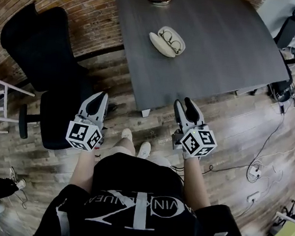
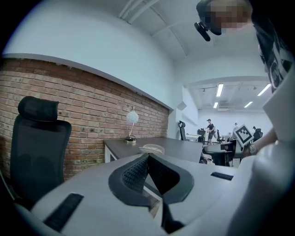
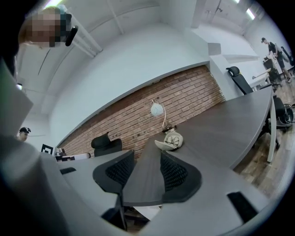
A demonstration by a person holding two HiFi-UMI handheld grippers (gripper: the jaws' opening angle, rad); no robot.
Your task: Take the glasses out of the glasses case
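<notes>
You held the L gripper (image 1: 98, 103) clenched, empty, and the R gripper (image 1: 186, 108) released, both short of the dark grey table (image 1: 226, 39). Thin black-rimmed glasses (image 1: 173, 39) lay inside the open white oval case (image 1: 162, 45).

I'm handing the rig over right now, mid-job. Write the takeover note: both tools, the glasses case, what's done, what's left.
Left tool: shut with nothing in it, held low in front of the person, short of the dark grey table.
Right tool: open and empty, also short of the table's near edge.
White oval glasses case: lies open in the middle of the table, beyond both tools. Dark-rimmed glasses lie inside it.
Done: the case is open.
Left: reach over the table, grip the glasses and lift them out of the case.
</notes>
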